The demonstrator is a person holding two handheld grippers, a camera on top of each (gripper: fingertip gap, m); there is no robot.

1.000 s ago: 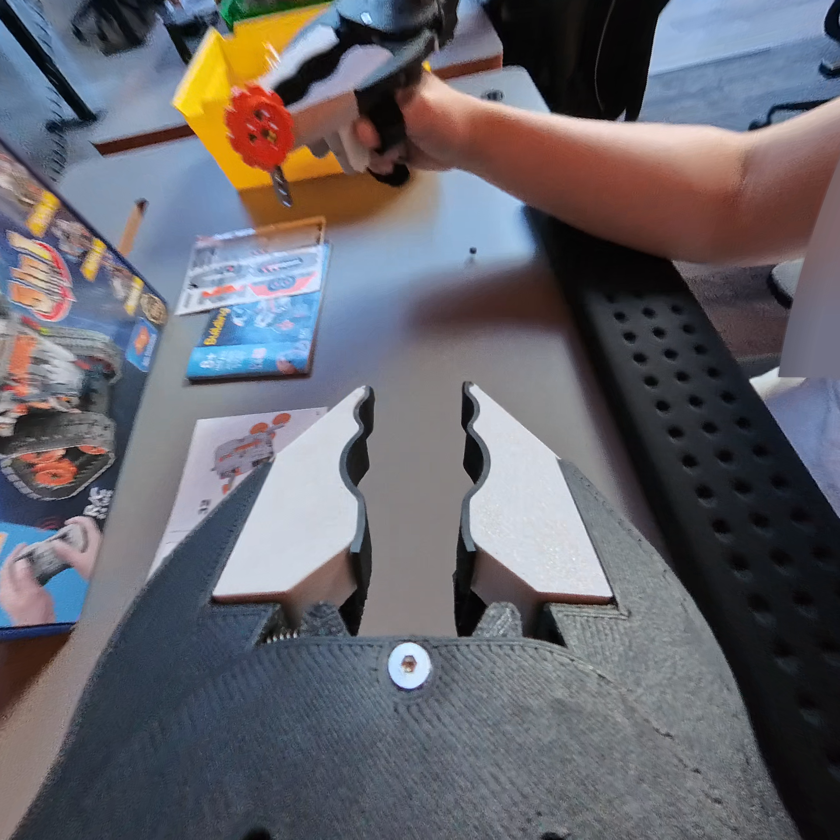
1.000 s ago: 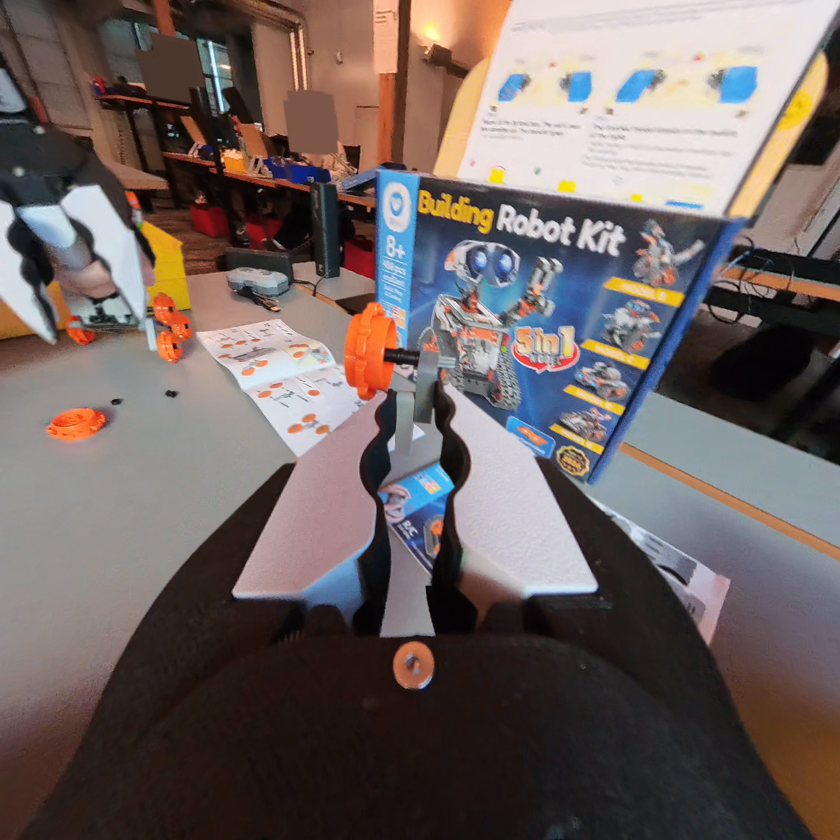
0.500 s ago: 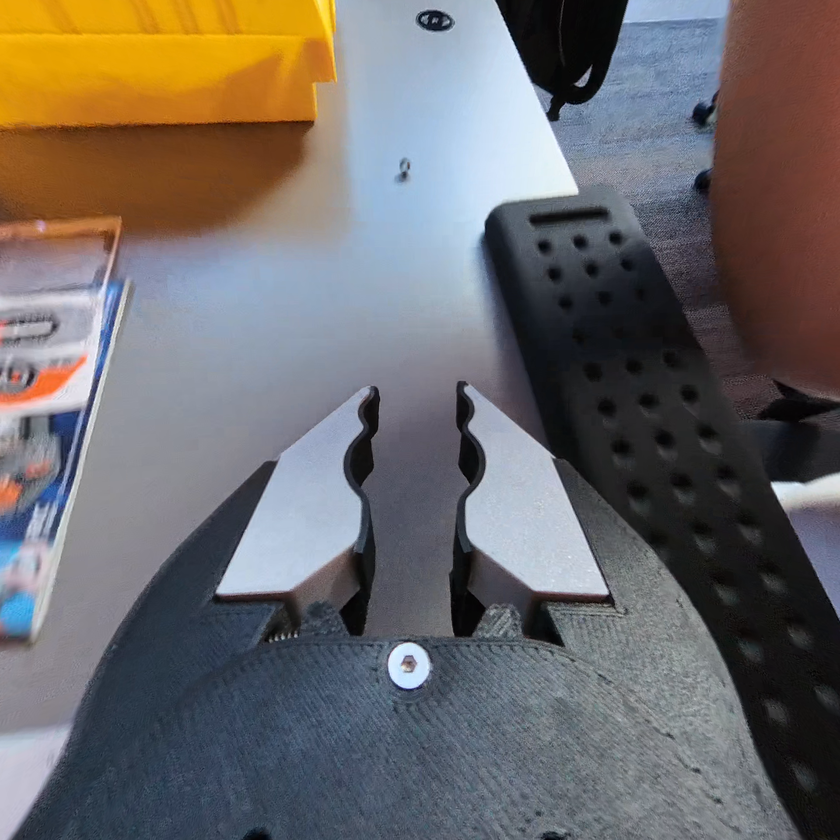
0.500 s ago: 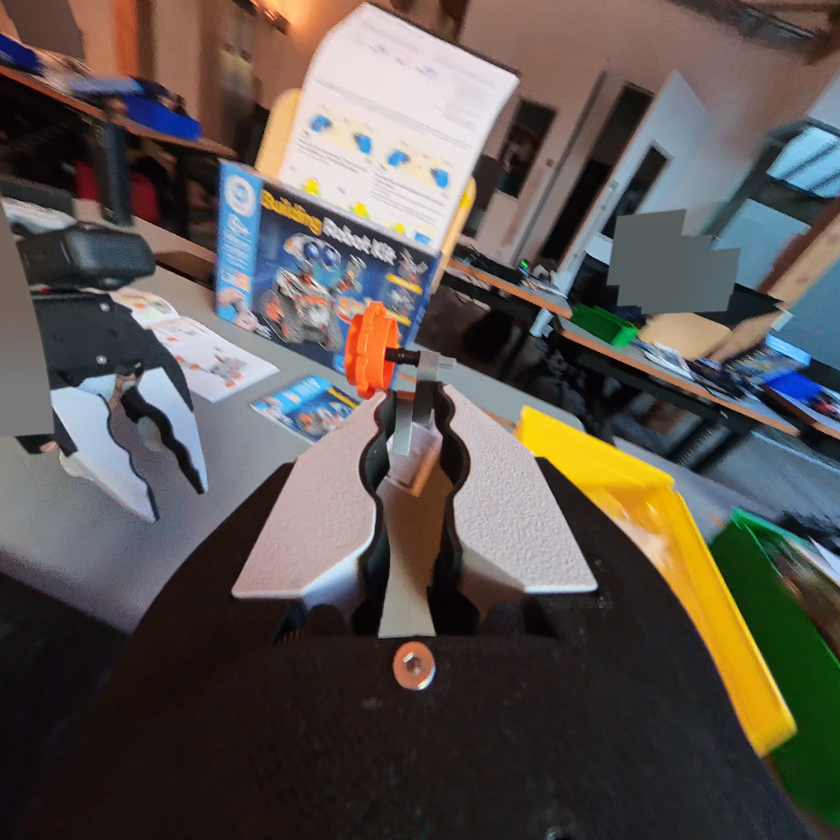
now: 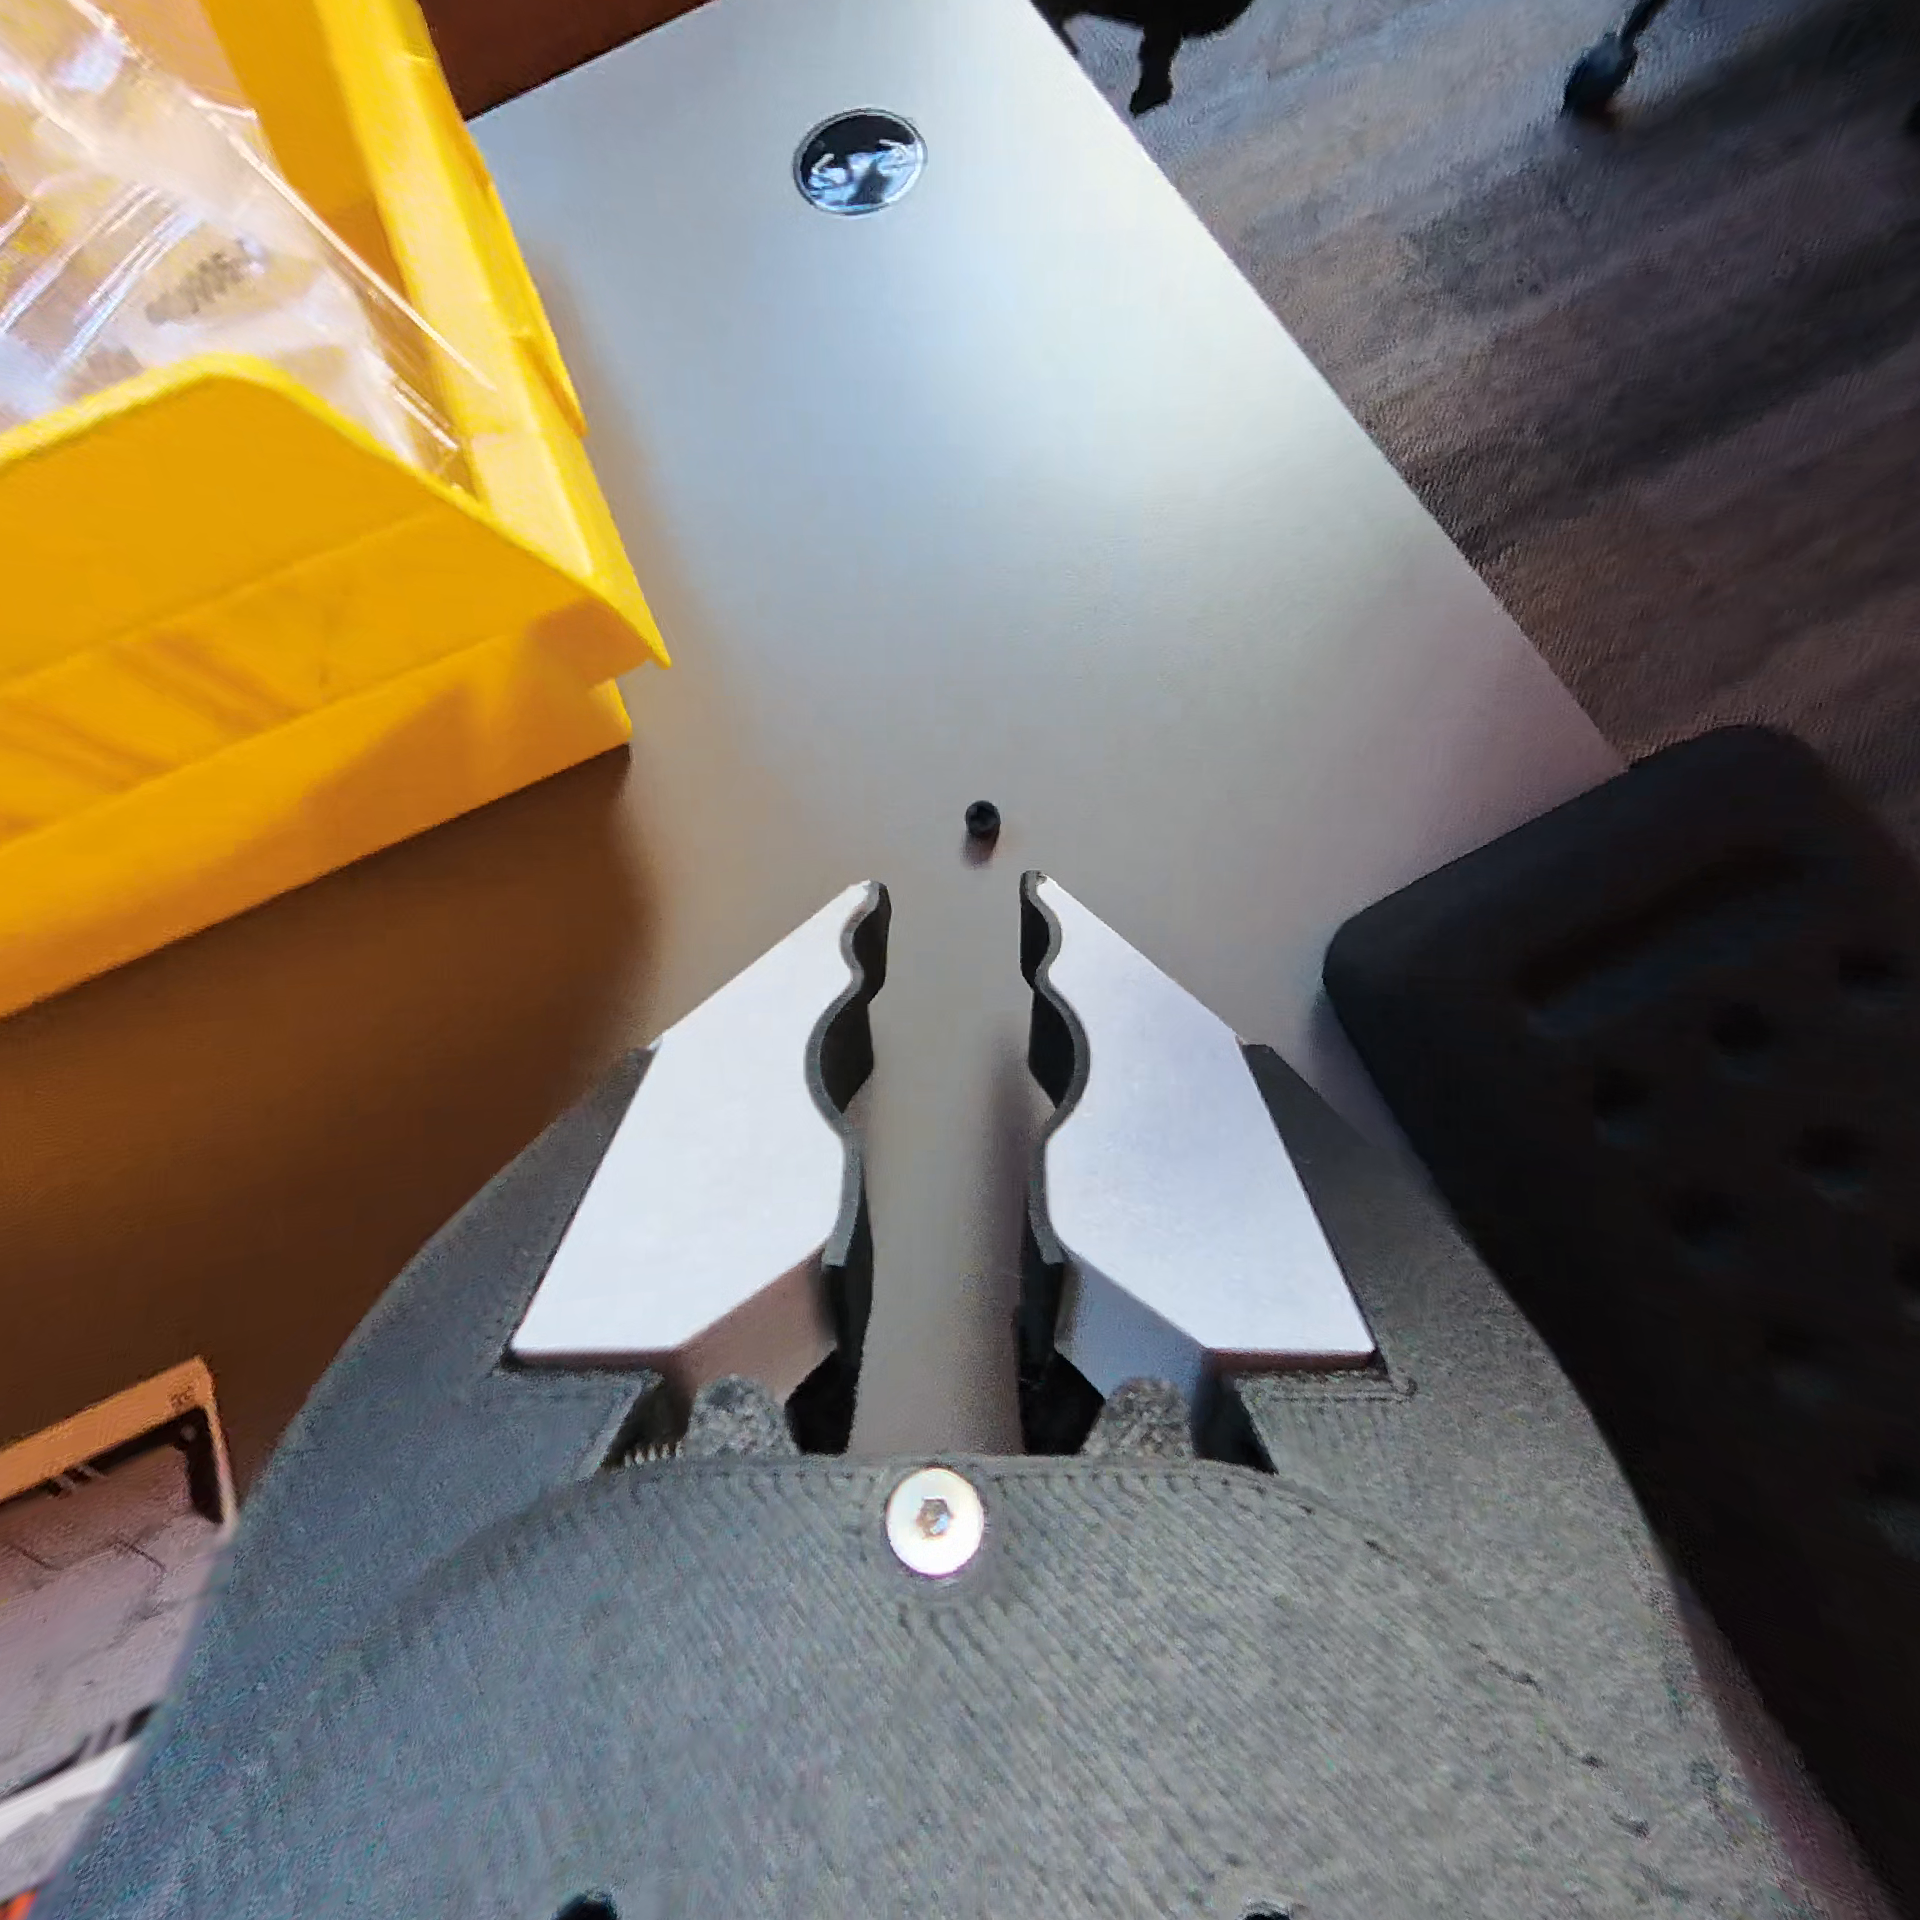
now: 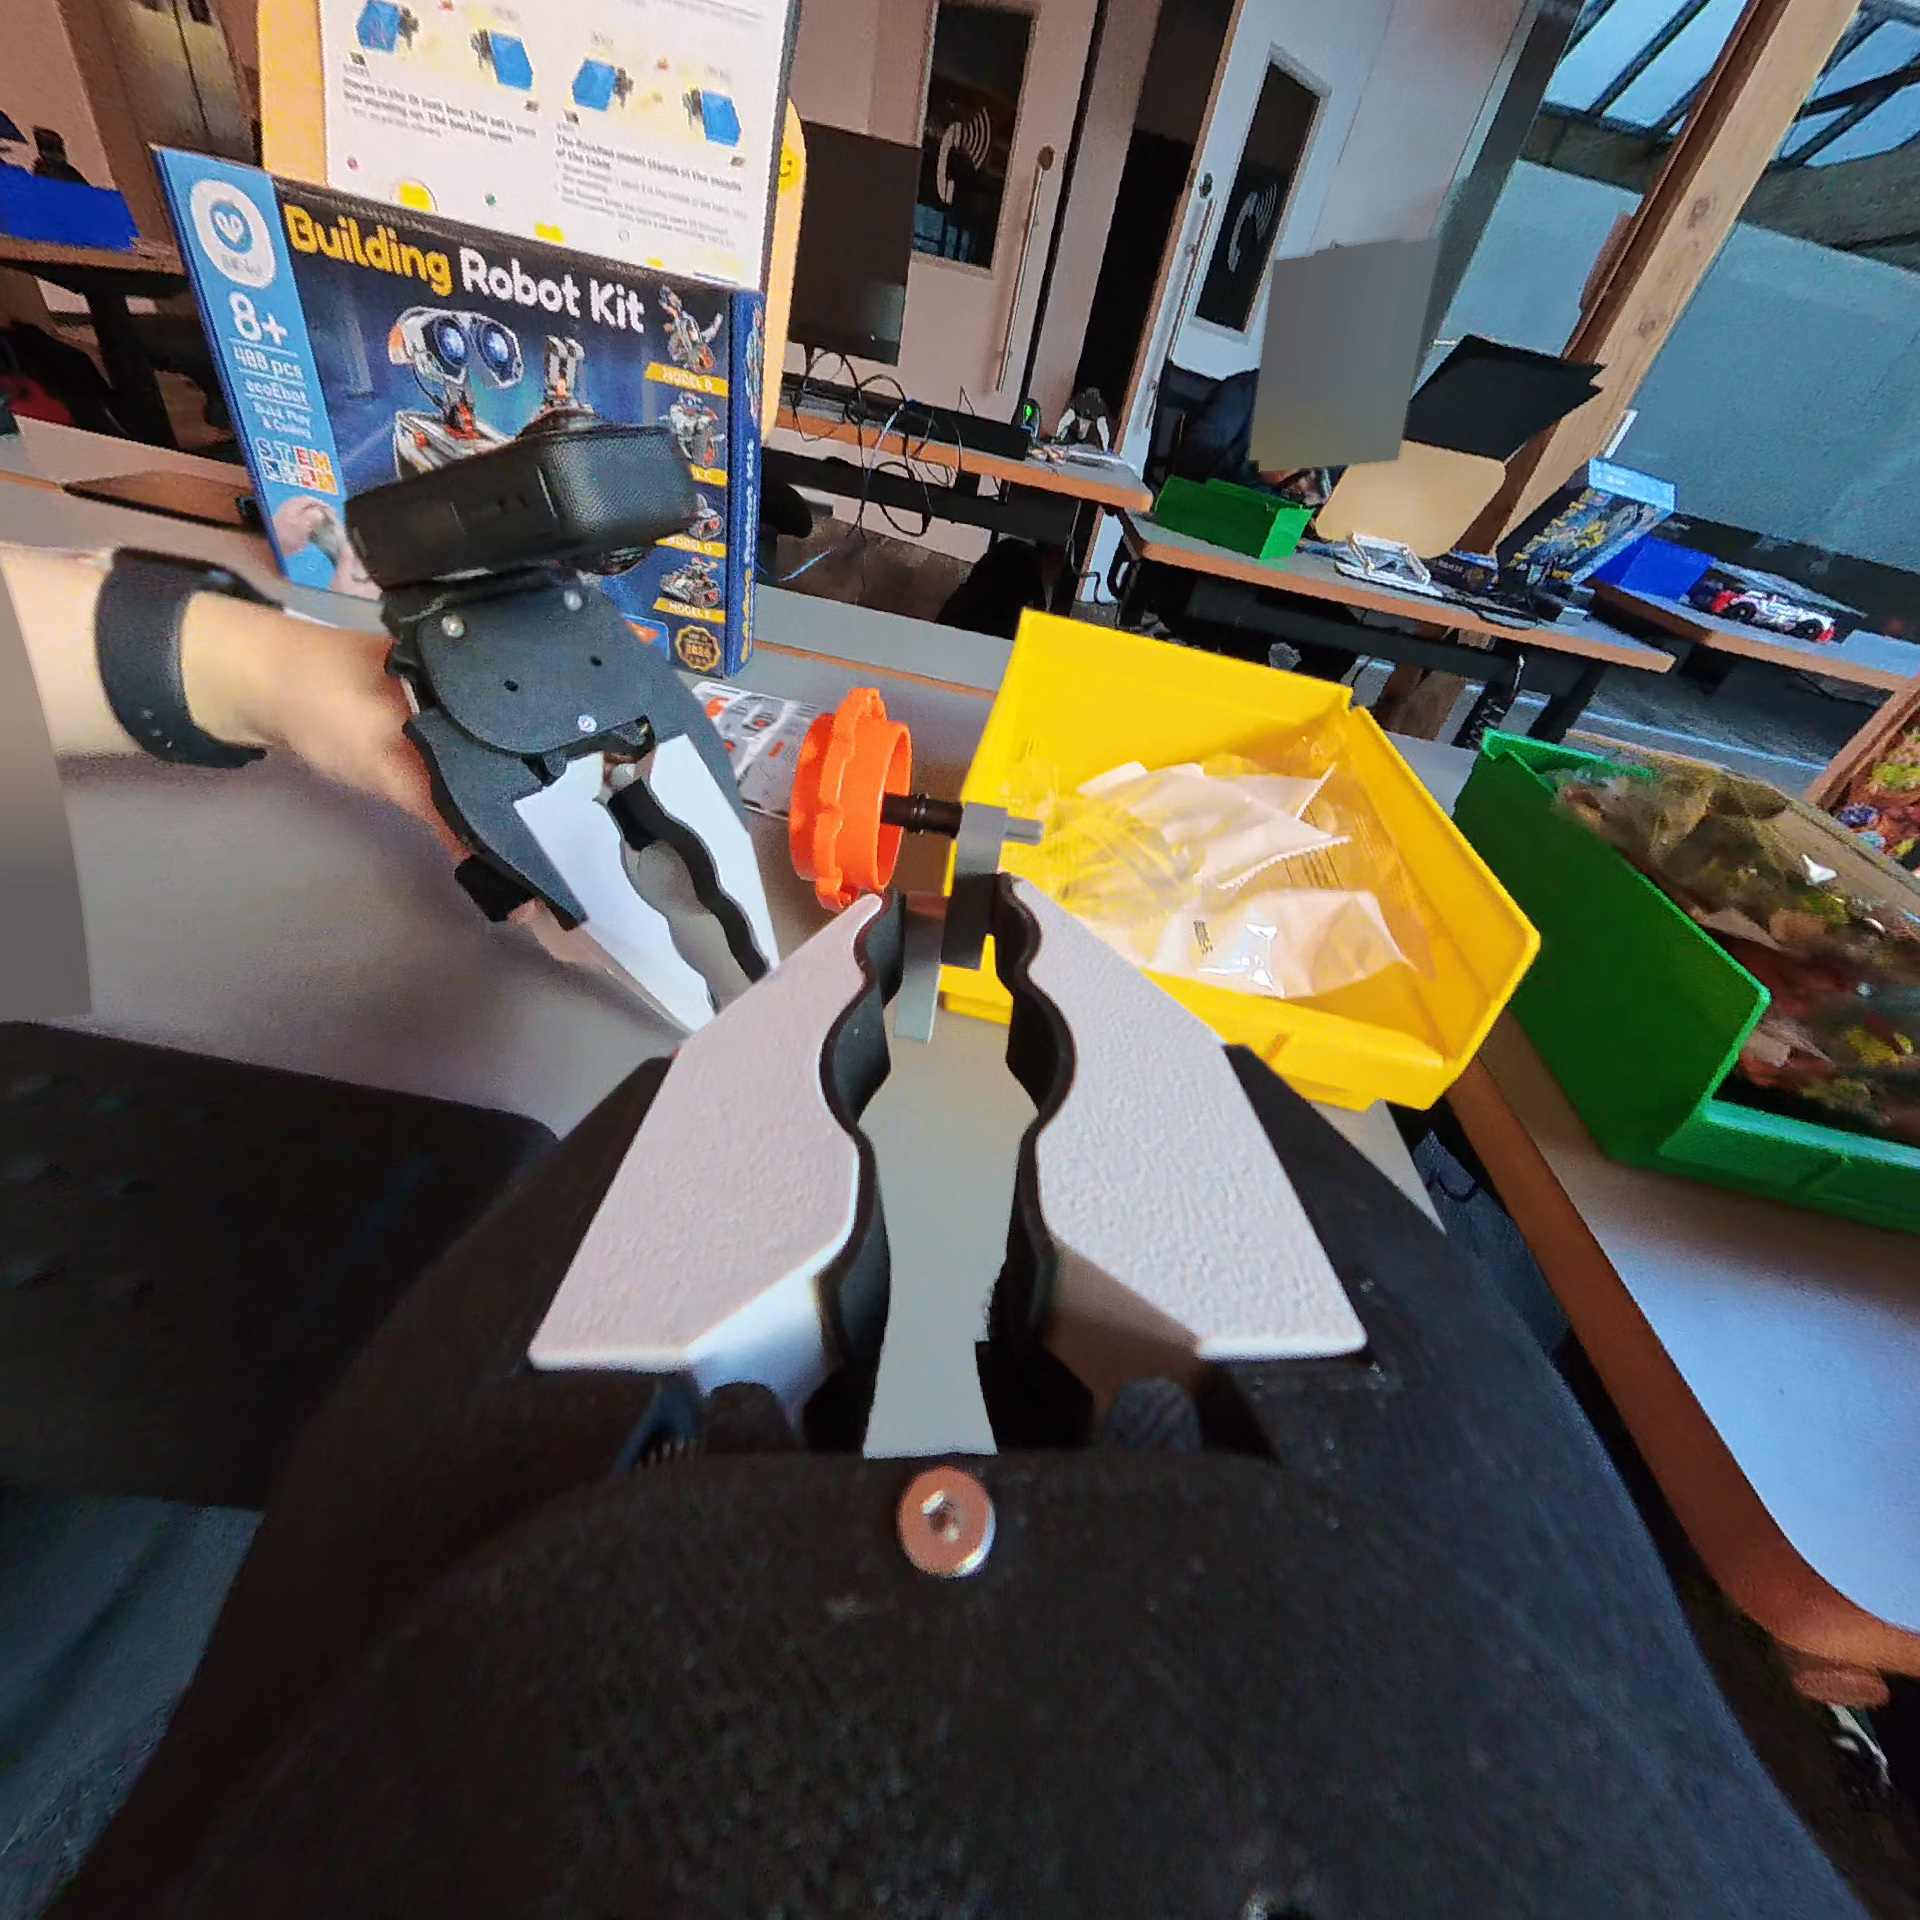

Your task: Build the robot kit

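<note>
We see the right tool [image 6: 945, 914] clamped on a thin grey beam piece [image 6: 971, 894] that stands upright between its tips; a short black axle [image 6: 920, 810] runs left from the beam's top to an orange gear wheel [image 6: 847, 795], held up off the surface [image 6: 260, 914]. Just beyond it to the right sits a yellow bin [image 6: 1226, 717] with clear plastic bags [image 6: 1226, 873] of parts in it, and further right a green bin [image 6: 1621, 1039] with a bag of mixed pieces. To the left of the wheel the left tool [image 6: 717, 935] points down toward the surface, gripped by a hand [image 6: 343, 717] with a black wrist strap [image 6: 151, 660]. Behind it stands a blue robot kit box [image 6: 468, 364], with a leaflet lying near its foot

Through the left wrist view we find the left tool [image 5: 954, 883] parted and holding nothing, its tips hovering just near of a small black pin [image 5: 979, 814] lying on the grey surface [image 5: 935, 520]. The yellow bin [image 5: 260, 623] lies to the left, a black perforated pad [image 5: 1662, 1039] to the right, and a round black cap [image 5: 858, 162] is set in the surface farther off
</note>
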